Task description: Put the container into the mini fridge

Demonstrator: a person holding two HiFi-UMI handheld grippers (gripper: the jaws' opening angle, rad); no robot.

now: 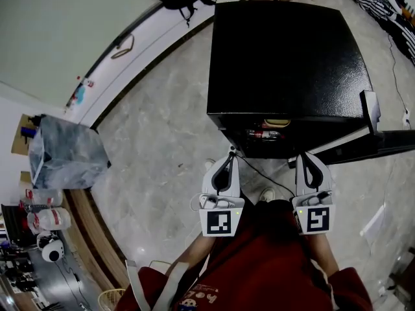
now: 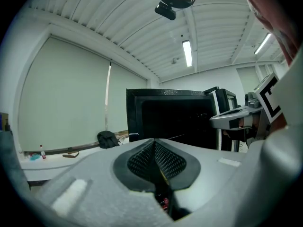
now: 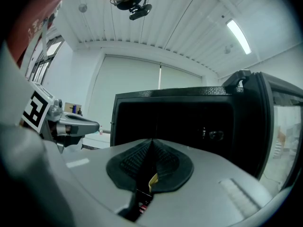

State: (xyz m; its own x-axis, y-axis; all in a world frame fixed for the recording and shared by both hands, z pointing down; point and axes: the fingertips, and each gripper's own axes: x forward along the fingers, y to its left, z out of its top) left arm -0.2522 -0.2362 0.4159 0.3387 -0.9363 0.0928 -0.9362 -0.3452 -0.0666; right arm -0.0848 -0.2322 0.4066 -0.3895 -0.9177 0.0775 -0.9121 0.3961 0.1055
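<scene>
Marble floor [image 1: 162, 141], open mini fridge [image 1: 285, 57] (container [image 1: 277, 122] inside), left gripper [image 1: 230, 152], right gripper [image 1: 305, 156], jaws together

The right tool [image 3: 151, 144], jaws pressed together, faces the open mini fridge [image 3: 199, 123] and its dark interior.

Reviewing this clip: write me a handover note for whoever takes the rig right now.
Left gripper: shut, empty, level before the mini fridge.
Right gripper: shut, empty, beside it.
The door stands open at the right.
A tan-topped item sits at the front of the fridge's inside, probably the container; no other container in sight.
Done, likely: container placed.
To do: confirm it, perhaps shut the door.
</scene>
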